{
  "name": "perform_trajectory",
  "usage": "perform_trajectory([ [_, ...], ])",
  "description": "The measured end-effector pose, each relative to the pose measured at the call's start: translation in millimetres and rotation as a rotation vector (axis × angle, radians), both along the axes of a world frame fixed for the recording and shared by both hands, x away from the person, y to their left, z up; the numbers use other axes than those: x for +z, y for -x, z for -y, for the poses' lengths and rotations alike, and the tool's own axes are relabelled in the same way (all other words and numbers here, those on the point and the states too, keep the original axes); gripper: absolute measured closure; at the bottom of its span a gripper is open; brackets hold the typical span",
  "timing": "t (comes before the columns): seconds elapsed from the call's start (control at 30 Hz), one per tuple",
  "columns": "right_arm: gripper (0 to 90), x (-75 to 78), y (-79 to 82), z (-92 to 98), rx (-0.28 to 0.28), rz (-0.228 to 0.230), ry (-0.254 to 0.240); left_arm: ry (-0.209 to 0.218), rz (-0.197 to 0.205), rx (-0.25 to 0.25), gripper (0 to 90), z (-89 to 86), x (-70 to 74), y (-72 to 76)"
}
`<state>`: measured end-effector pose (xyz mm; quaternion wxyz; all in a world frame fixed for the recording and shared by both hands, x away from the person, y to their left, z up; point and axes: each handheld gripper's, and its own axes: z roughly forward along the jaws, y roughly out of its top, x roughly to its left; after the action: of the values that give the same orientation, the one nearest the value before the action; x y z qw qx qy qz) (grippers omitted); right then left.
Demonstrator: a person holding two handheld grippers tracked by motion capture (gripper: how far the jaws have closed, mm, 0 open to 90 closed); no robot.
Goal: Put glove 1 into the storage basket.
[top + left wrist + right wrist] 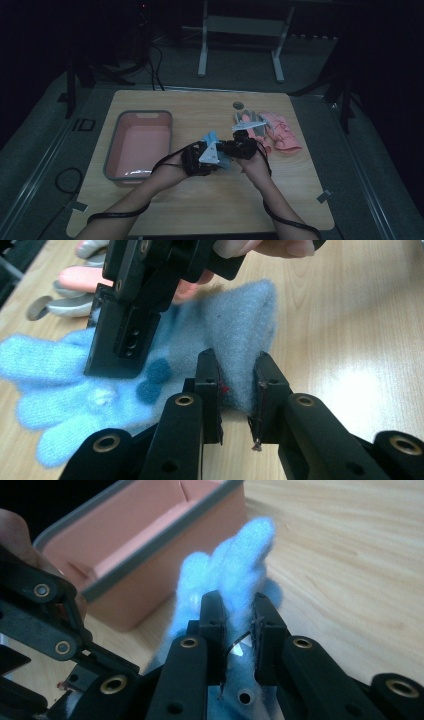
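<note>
Blue fleece glove [214, 141] hanging over mid-table beside the pink bin [112, 145], both grippers clenching it — left gripper [239, 385] pinching the cuff, right gripper [239, 625] nipping the fingers — likely stretching it flat for binning.

room: dim | floor [240, 65]: grey | white frame legs [202, 50]

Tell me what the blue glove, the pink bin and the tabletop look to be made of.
Blue glove: soft knit or fleece, likely acrylic or wool; its surface is fuzzy, matte and fibrous.
Pink bin: probably moulded plastic, with smooth, slightly glossy walls and a grey rim.
Tabletop: wood or wood-look laminate; it shows pale grain lines and a soft sheen, so which one stays open.
</note>
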<state>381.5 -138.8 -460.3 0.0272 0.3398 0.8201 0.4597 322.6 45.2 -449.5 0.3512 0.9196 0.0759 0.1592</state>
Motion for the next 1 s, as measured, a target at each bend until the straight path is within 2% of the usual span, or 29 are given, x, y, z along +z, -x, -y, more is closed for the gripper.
perform_trajectory([
  [0.3,79.1,15.2,-15.1,-32.9,0.037,0.008,-0.009,-0.009,0.016,0.059,77.7,-28.9,12.3,-5.9],
  [0.43,79.1,17.6,-20.9,-50.9,0.058,0.006,-0.014,-0.012,0.008,0.085,77.8,-45.6,14.2,-7.6],
  [0.5,79.1,17.8,-22.3,-55.6,0.065,0.005,-0.013,-0.012,0.008,0.085,77.7,-45.6,14.2,-7.6],
  [0.53,79.2,18.5,-24.4,-65.0,0.077,0.004,-0.013,-0.021,0.01,0.103,77.7,-56.9,15.3,-7.4],
  [0.7,79.2,20.0,-27.7,-82.4,0.103,0.005,-0.019,-0.032,0.01,0.126,77.7,-74.0,17.2,-6.5],
  [0.8,79.2,21.3,-29.7,-101.7,0.126,0.007,-0.023,-0.041,0.007,0.143,77.7,-91.8,19.5,-5.0],
  [1.0,79.2,22.0,-32.0,-129.3,0.158,-0.008,-0.052,-0.034,0.0,0.172,77.6,-120.1,22.2,-1.4],
])
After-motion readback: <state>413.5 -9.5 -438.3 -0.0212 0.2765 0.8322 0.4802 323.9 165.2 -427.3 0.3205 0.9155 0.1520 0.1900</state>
